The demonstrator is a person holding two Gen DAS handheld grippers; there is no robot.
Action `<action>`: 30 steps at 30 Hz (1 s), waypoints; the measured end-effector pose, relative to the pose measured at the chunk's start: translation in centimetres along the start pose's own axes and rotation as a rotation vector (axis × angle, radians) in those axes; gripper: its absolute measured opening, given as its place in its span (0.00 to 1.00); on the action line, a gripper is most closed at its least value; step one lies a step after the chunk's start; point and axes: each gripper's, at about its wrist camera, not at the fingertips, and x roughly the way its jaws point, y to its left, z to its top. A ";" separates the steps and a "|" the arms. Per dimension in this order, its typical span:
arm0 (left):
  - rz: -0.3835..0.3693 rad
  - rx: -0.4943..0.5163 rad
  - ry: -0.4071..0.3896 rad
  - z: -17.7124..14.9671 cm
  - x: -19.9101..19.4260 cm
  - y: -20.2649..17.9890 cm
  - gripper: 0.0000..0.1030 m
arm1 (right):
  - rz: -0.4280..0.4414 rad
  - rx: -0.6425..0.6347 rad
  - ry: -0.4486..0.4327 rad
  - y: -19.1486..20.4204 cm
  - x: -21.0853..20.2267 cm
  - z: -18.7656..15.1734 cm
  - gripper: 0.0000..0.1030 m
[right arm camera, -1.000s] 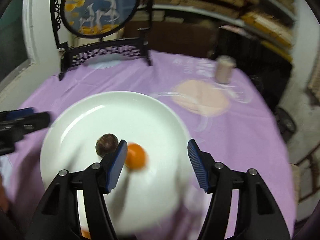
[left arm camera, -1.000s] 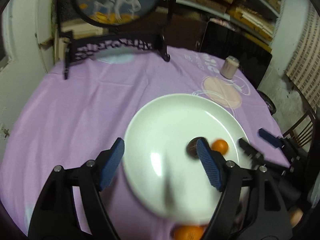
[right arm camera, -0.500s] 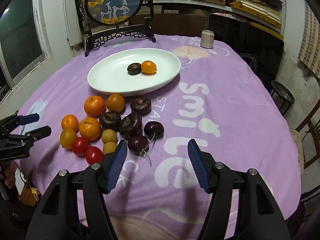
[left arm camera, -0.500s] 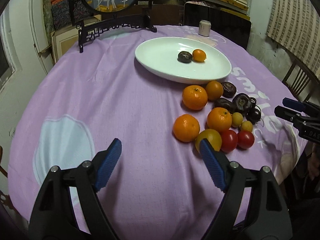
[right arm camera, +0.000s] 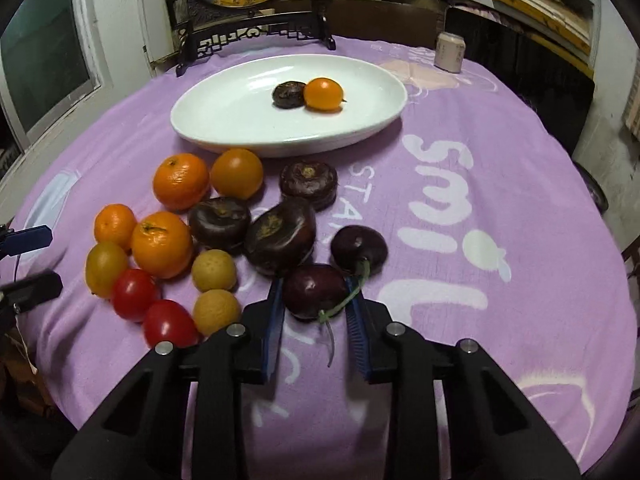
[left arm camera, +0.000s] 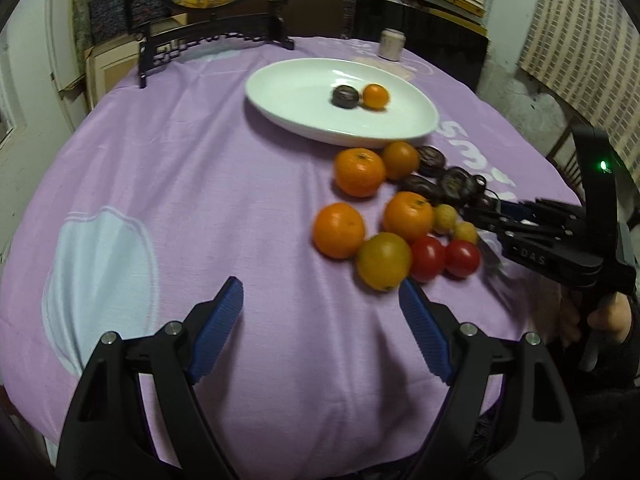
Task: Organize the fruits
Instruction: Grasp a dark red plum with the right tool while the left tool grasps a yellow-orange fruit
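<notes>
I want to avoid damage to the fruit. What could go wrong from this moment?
1. The right claw straddles a dark cherry; too hard a squeeze may bruise it.
2. Its green stem lies by one finger and could snag.
3. A second cherry and a dark round fruit sit close by; lifting may nudge them into rolling.

White plate (right arm camera: 372, 128), purple tablecloth (right arm camera: 480, 184)

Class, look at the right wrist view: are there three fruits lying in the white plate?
No. The white plate holds only two: a dark round fruit and a small orange fruit touching it.
</notes>
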 end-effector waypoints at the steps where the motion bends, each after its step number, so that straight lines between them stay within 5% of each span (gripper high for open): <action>1: -0.006 0.005 0.002 0.0 0.1 -0.2 0.80 | 0.001 0.001 -0.004 0.1 -0.4 -0.1 0.30; 7: -0.052 0.021 0.037 0.3 1.5 -1.4 0.78 | -0.018 0.031 -0.035 -1.1 -4.0 -1.0 0.31; 11: -0.078 0.027 0.082 0.6 3.5 -2.4 0.64 | -0.012 0.059 -0.050 -2.1 -5.2 -1.6 0.31; 19: -0.174 0.018 0.068 1.8 5.4 -3.5 0.55 | 0.045 0.086 -0.036 -2.4 -5.0 -2.1 0.31; 22: -0.177 0.017 0.065 1.6 5.1 -3.7 0.50 | 0.045 0.075 -0.040 -2.0 -5.3 -2.2 0.31; 24: -0.164 0.012 0.062 1.4 4.6 -3.5 0.34 | 0.045 0.077 -0.044 -2.0 -5.5 -2.3 0.31; 30: -0.176 0.040 0.021 0.7 1.8 -3.8 0.34 | 0.056 0.077 -0.028 -1.8 -5.0 -2.1 0.31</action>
